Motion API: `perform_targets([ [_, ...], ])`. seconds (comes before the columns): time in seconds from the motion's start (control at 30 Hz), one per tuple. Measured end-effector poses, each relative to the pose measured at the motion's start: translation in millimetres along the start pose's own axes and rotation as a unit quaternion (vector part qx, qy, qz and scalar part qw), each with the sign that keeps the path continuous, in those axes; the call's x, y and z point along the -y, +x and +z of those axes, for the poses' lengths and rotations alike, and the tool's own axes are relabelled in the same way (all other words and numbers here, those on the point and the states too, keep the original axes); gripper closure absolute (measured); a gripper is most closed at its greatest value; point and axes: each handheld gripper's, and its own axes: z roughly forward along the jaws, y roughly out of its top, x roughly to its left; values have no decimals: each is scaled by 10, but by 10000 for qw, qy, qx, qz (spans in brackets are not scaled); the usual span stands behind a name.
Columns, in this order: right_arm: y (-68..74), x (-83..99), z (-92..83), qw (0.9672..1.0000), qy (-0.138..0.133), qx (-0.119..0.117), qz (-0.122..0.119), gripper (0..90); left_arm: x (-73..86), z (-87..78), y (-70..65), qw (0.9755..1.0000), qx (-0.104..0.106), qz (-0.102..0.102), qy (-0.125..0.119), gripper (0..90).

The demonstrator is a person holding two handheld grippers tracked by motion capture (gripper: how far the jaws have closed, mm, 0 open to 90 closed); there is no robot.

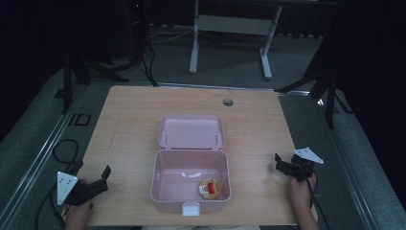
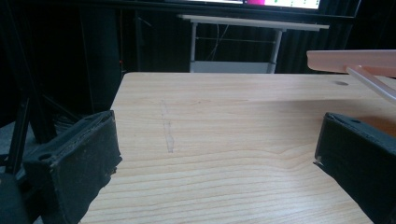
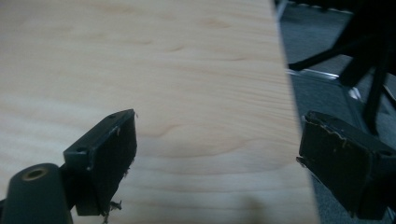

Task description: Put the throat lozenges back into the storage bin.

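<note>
Both hand-held grippers, left [image 1: 98, 178] and right [image 1: 283, 164], wide apart, empty.

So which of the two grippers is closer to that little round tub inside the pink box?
Right. The right gripper sits just beyond the box's right wall, near the tub; the left gripper lies past the far wall.

We see a light wooden table [image 1: 129, 120] with a round cable hole [image 1: 228, 102] near its far edge. A pink box [image 1: 190, 184] sits open at the middle near edge, its lid [image 1: 191, 132] laid back flat on the wood behind it.
</note>
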Motion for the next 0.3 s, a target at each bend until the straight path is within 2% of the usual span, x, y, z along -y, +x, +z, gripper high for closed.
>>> perform_targets([
  [0.1,-56,6,-15,9997,-61,-67,233,110,0,0,0,10000,-5,-5,-1,3],
  [0.3,-23,4,7,10000,4,-63,63,110,0,0,1,10000,-2,-5,2,3],
])
